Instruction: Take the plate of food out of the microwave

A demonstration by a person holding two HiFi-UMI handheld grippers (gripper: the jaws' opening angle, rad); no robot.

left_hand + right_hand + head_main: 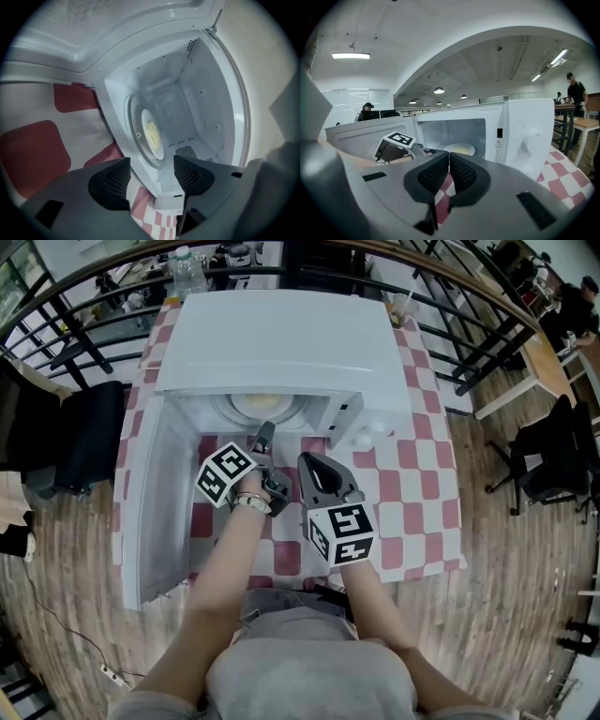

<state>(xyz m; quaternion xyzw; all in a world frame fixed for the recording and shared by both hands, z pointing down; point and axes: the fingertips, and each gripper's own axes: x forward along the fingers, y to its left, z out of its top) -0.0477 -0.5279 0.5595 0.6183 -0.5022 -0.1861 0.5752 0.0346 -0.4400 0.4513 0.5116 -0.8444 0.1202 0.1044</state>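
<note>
Approach is judged under way: the plate of food lies inside the open microwave, beyond the open, empty left tongs at its mouth; the right tongs are closed on nothing; the plate's near rim must next be gripped.

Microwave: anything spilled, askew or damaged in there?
Nothing stands out. The plate sits flat on the turntable with the food on it, the microwave cavity looks clean, and the door is swung open.
</note>
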